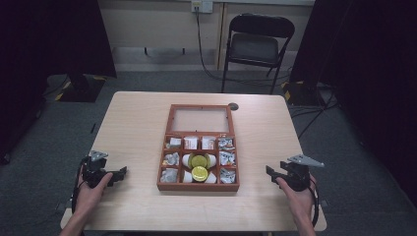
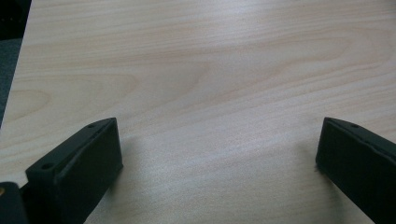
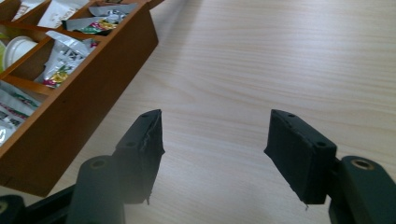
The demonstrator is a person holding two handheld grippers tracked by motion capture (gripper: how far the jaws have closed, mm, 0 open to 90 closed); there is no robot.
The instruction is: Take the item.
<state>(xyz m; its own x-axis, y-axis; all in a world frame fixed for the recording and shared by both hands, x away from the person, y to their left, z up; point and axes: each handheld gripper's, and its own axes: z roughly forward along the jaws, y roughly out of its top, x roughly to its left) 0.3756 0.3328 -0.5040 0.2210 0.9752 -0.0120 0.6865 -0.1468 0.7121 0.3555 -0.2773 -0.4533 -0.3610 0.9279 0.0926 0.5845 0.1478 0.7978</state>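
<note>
Two grippers lay open on a table [image 1: 142, 113], one each side of a wooden box [image 1: 198, 188].

Largest was the pale wood table, with a black folding chair [image 1: 255, 44] on the grey floor beyond its far edge. The box sat at the middle of the table, its glazed lid [image 1: 199, 119] laid back flat on the far side, its compartments holding small packets [image 1: 225, 159] along the sides and two white pots with yellow lids [image 1: 198, 161] in the centre. The left gripper [image 1: 118, 173] rested near the table's left front, held by a hand [image 1: 91, 192], its jaws wide apart over bare wood and pointing toward the box. The right gripper [image 1: 272, 172] rested near the right front, also in a hand [image 1: 297, 194], jaws spread with nothing between them, close beside the box's right wall.
</note>
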